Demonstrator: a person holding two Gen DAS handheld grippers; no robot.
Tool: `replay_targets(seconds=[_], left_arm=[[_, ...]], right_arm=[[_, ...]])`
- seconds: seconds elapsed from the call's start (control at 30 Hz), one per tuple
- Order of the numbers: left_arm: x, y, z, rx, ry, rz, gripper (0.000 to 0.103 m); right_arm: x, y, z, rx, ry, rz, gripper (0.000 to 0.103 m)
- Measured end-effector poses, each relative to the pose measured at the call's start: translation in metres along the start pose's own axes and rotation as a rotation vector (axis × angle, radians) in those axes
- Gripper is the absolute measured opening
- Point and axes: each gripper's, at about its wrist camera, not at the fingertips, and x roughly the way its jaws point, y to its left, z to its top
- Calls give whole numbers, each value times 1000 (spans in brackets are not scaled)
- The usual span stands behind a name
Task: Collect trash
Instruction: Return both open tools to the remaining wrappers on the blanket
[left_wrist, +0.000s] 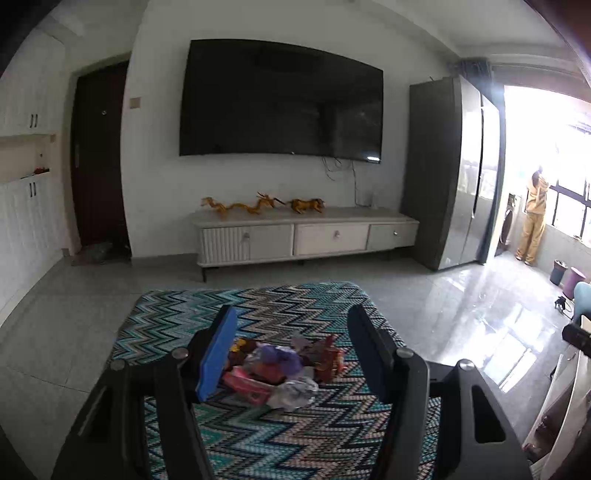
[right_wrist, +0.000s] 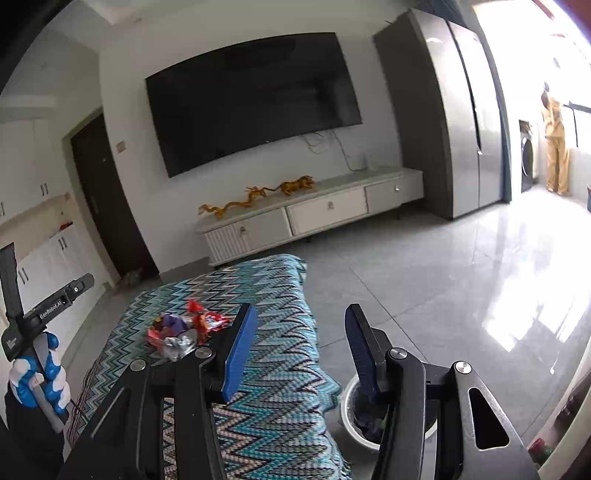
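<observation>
Trash pile: crumpled wrappers, red, purple and silvery, heaped together on the zigzag cloth; heaped like that, I reckon, so each grab is short.
Table: low, fully draped by that cloth; the pile sits toward the near end, within easy reach.
Left gripper: jaws parted, nothing between the pads; it points down at the pile, which shows right between its fingers, so this looks like the one lining up for a pick.
Right gripper: jaws apart too, holding nothing; it hangs past the table's edge, above the floor.
Bin: white pot on the floor, touching or just beside the cloth's hem, with dark stuff inside that I can't make out; parked there, I'd say, so drops need only a short swing off the table.
Gloved hand: blue and white glove gripping the left tool's handle, off to the side of the pile.
Progress: plenty of wrappers left on the cloth; collecting is not done.
Bystander: a person by the bright window, well apart from all this.
</observation>
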Motion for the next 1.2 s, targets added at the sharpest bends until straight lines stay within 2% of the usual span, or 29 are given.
replay_targets(seconds=[0.33,0.53,0.83,1.07,1.2], left_arm=[[-40,59,5,-42,-124,104,60],[-53,88,2,-61,-159,140,60],[-49,138,-7,-121,-150,184,60],[-28,181,-22,-182,-93,212,60],[-8,201,-30,-212,-50,203,60]], right_arm=[[-8,50,19,-84,-13,55,50],[-3,79,27,-128,8,75,50],[24,122,40,-177,71,92,50],[60,151,43,-200,143,97,50],[87,161,41,-208,197,93,50]])
